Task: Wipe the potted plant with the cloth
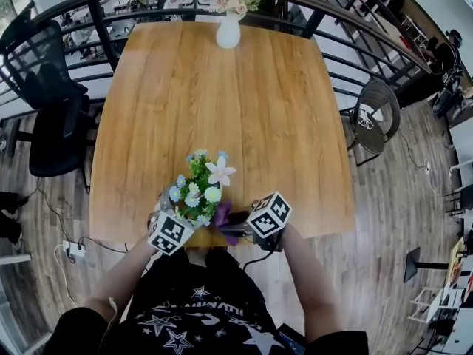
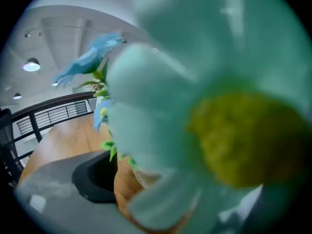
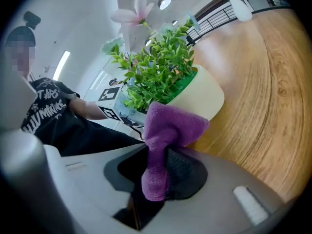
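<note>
The potted plant (image 1: 199, 191), green leaves with blue and white flowers in a cream pot (image 3: 204, 94), stands at the near edge of the wooden table (image 1: 222, 102). My right gripper (image 1: 235, 222) is shut on a purple cloth (image 3: 168, 130), whose folded top presses against the pot's side. In the head view the cloth (image 1: 222, 214) shows just right of the plant. My left gripper (image 1: 183, 217) is at the pot's left; in its own view the pot (image 2: 126, 184) sits against the dark pad, and a blurred pale flower (image 2: 209, 106) hides the other jaw.
A white vase of pink flowers (image 1: 228, 29) stands at the table's far edge by the black railing (image 1: 96, 21). A black office chair (image 1: 52, 117) is to the left, a round-backed chair (image 1: 375, 117) to the right. A power strip (image 1: 74, 250) lies on the floor.
</note>
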Available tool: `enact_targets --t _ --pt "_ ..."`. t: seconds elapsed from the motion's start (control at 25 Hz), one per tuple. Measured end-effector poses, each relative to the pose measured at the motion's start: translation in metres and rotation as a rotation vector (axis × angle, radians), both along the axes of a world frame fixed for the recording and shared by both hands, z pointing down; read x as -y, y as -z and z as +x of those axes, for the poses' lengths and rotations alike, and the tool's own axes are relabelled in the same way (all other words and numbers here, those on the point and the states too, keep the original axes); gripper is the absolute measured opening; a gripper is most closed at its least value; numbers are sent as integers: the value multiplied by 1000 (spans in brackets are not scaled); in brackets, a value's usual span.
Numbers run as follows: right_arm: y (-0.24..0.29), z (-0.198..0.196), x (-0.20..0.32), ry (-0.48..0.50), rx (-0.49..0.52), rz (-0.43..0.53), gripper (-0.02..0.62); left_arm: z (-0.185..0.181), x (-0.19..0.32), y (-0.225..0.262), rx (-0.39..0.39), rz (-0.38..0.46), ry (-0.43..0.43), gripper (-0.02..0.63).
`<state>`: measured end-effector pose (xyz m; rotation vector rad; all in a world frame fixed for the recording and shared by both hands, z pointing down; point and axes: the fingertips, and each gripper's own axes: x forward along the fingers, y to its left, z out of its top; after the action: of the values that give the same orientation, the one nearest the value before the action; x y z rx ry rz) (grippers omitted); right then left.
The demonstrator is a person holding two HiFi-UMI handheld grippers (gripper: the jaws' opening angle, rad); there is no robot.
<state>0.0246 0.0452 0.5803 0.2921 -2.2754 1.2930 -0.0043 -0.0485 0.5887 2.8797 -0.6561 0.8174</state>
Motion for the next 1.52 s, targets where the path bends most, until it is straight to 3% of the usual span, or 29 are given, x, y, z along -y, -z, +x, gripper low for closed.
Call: enact_targets --t 0.16,0.32,0.4,0.48,0.6,0.96,1.2,1.52 --pt "9 14 -6 -12 2 10 98 0 4 2 -6 25 66 545" --pt "22 49 10 -103 -15 48 98 1 4 -2 -12 -2 98 545" --pt "31 66 27 -157 -25 84 98 2 0 -2 -7 -9 78 526" --pt "39 77 46 -198 -37 124 98 2 -4 -1 -3 -10 52 443" --pt "42 83 77 -209 -82 183 98 2 -6 -3 -4 -12 29 442" --pt "8 63 135 3 -192 164 99 -1 -5 -2 -24 -5 -134 439" --pt "10 38 174 48 -95 175 98 0 -2 -2 -26 3 -202 439" --pt "5 7 187 173 -31 109 98 3 -2 -1 -32 7 -197 439"
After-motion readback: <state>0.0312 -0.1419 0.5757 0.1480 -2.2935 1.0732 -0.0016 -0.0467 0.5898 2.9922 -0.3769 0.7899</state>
